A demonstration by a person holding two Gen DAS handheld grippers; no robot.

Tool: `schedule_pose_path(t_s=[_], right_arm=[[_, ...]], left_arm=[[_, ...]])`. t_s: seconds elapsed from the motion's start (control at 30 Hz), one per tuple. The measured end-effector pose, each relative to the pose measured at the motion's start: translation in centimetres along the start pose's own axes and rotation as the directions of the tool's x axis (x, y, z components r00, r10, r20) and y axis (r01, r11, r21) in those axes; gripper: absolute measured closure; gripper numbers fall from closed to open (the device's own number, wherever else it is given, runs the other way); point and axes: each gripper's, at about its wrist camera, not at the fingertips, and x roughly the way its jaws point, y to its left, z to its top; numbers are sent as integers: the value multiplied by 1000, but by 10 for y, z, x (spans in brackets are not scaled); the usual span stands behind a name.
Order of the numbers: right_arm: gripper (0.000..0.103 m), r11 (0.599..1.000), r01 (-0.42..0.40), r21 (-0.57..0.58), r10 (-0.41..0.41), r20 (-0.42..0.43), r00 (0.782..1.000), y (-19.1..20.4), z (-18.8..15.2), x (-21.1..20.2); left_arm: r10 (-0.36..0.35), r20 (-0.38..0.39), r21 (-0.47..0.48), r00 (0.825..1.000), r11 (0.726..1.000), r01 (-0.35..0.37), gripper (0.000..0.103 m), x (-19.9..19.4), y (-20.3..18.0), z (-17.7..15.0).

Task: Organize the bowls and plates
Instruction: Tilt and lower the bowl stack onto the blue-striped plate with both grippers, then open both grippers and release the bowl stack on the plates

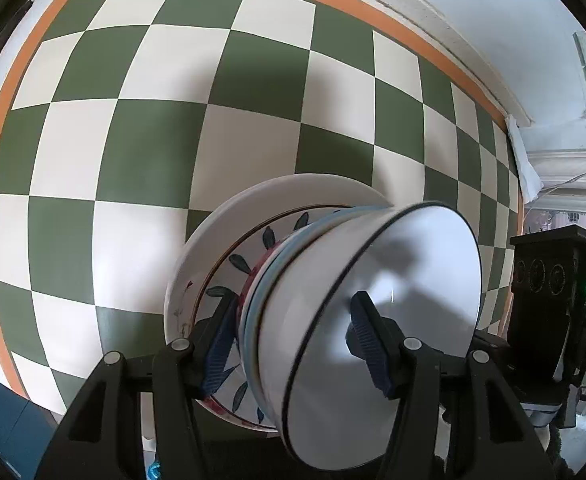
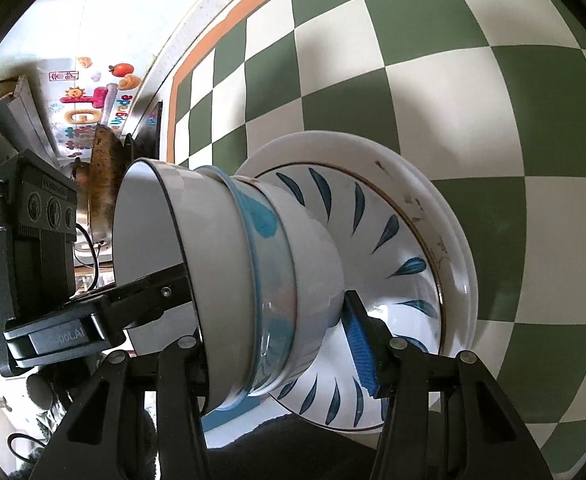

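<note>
— Both claws are on the stack: the left claw has one finger inside the top bowl and the other outside, clamped on the bowls; the right claw grips the same bowls from the other side.

— And the plates?

— Under the bowls: leaf plate, then white plate, all over the checkered cloth. Whether they're touching the cloth, I can't tell.

— How would you handle it?

— Keep both grips level and move together, I'd say; those bowls look tilted and could slide.
</note>
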Motion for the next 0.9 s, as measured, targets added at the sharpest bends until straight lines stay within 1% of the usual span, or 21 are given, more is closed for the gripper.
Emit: schedule_pose_path(t_s=[0.27,0.57,0.73,0.8,0.9], right_arm=[[50,1000,20,-10,-20,15,1000,1,-3,1],[50,999,43,-2,-43,18,999,2,-9,3],[50,995,93,-28,-92,49,995,11,-15,-6],[50,992,117,-42,-114,73,991,16,-18,-13],[50,981,182,-71,-173,117,978,28,-26,-27]], left_arm=[[-14,4,1,1000,1000,14,48,1,3,-3],[19,25,29,1000,999,-20,48,-2,0,-9],[60,72,68,996,996,-65,48,-14,-7,-16],[90,101,82,991,992,-98,48,-20,-8,-19],[132,154,105,979,983,-149,48,-33,-11,-28]])
